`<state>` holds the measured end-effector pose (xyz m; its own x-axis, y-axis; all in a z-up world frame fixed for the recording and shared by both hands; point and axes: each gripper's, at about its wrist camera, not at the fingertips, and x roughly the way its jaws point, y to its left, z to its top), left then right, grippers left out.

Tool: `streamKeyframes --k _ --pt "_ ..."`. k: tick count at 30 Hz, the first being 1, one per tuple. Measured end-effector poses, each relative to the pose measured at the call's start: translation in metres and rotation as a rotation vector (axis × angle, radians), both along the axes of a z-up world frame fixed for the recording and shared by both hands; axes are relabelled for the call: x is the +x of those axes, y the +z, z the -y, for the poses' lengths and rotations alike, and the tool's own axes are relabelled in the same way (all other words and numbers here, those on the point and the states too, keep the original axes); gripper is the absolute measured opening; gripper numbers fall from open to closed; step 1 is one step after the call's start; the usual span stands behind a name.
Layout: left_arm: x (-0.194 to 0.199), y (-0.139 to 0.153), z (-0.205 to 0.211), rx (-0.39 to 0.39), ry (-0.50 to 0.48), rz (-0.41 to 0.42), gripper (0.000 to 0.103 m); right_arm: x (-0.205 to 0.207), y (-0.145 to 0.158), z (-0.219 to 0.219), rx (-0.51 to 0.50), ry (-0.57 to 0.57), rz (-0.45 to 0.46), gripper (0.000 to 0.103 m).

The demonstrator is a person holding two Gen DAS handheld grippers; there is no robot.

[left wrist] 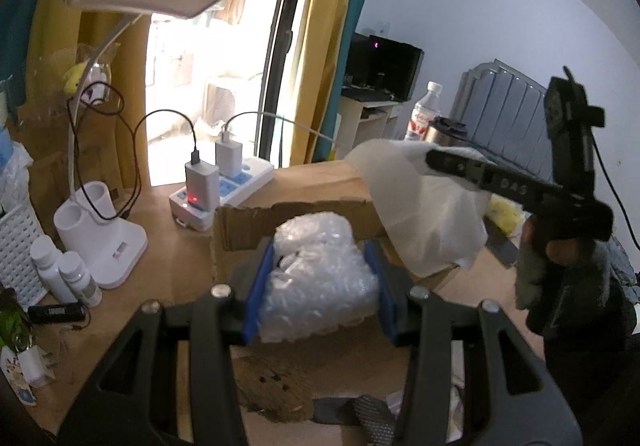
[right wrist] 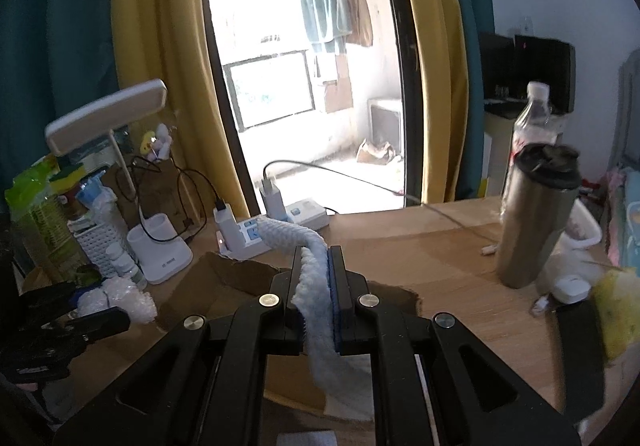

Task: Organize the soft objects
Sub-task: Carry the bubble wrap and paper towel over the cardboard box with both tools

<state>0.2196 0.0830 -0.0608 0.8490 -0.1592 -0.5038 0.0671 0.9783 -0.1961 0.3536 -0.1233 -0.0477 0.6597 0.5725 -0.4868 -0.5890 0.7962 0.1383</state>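
Note:
My left gripper [left wrist: 316,278] is shut on a wad of clear bubble wrap [left wrist: 316,274], held just above an open cardboard box [left wrist: 288,206] on the wooden desk. My right gripper [right wrist: 318,266] is shut on a white paper towel [right wrist: 320,310] that hangs down between its jaws. In the left wrist view the right gripper [left wrist: 436,162] holds the paper towel [left wrist: 424,206] over the right side of the box. In the right wrist view the box [right wrist: 224,274] lies below the jaws and the left gripper with the bubble wrap [right wrist: 120,302] shows at lower left.
A white desk lamp [left wrist: 100,230], power strip with chargers [left wrist: 224,186], small white bottles [left wrist: 64,274] and a white basket [left wrist: 16,246] stand at left. A steel tumbler [right wrist: 536,222], a water bottle [right wrist: 532,118] and a yellow sponge [right wrist: 616,310] are at right.

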Motion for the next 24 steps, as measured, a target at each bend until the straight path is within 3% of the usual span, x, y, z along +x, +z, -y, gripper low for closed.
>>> streamKeyframes --k 6,11,16,24 --pt "0.012 -0.012 -0.005 -0.013 0.003 -0.024 0.047 0.019 -0.028 -0.005 -0.007 -0.027 -0.063 0.01" --pt "0.019 -0.02 -0.002 -0.022 -0.006 -0.036 0.047 0.033 -0.056 -0.007 -0.088 -0.072 -0.171 0.011" --pt "0.022 -0.023 0.004 -0.021 -0.017 -0.044 0.047 0.019 -0.049 0.001 -0.083 -0.061 -0.158 0.055" --pt "0.034 -0.03 0.017 -0.007 -0.027 -0.057 0.047 -0.01 -0.022 0.029 -0.068 -0.068 -0.06 0.06"
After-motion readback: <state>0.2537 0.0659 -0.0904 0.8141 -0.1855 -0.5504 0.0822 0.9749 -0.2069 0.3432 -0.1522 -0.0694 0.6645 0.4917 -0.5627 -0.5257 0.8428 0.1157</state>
